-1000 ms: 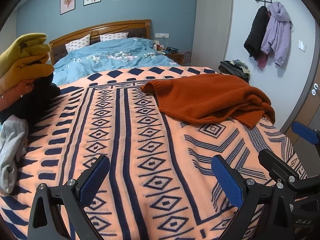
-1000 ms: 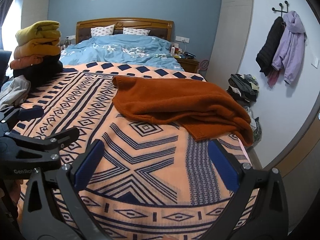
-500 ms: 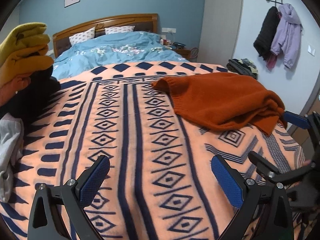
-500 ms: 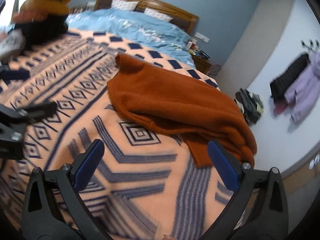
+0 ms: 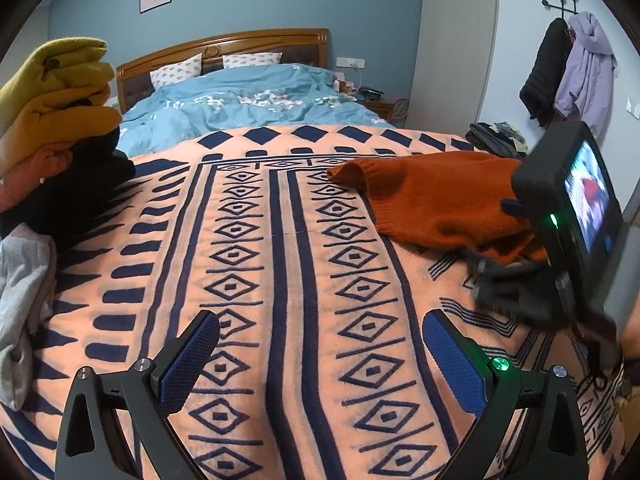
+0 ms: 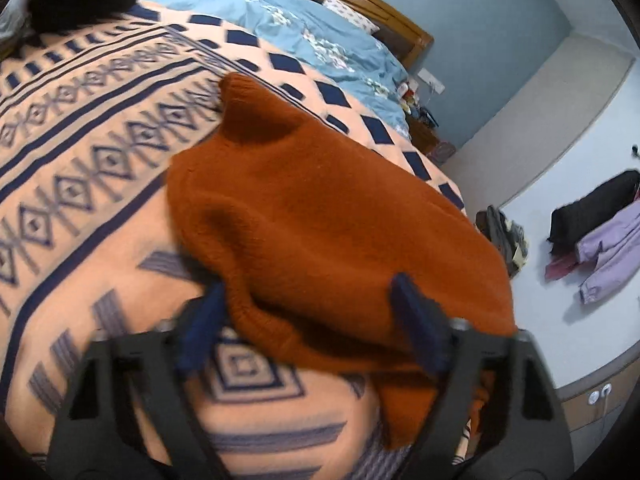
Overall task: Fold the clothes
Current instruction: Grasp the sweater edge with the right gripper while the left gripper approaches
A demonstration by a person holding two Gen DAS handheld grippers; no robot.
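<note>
Bedroom with blue-grey walls: a peach blanket [image 5: 280, 264] patterned in navy diamonds and stripes covers the near part of the bed, with a light blue duvet [image 5: 248, 108] and a wooden headboard [image 5: 224, 46] at the far end. At the left edge of the blanket stands a stack of folded clothes [image 5: 52, 92], mustard yellow on top, orange and black below; a grey garment [image 5: 20, 288] lies just nearer. On the far right wall, a black coat [image 5: 546, 72] and a lilac jacket [image 5: 584, 68] hang from hooks, and a heap of clothes [image 5: 494, 136] sits on the floor below them.

My left gripper [image 5: 320, 364] hovers over bare blanket, its blue pads spread wide with nothing between them.

The rust-orange sweater [image 6: 320, 216] lies crumpled on the right side of the blanket, one ribbed cuff pointing toward the far left. My right gripper [image 6: 308, 320] has reached its near hem: the jaws are closing, with a fold of the hem between them. The pads are blurred, so I cannot tell whether they press on the knit yet. Seen from my left wrist, the right gripper's body and its lit screen [image 5: 588, 200] stand over the sweater's right end.
</note>
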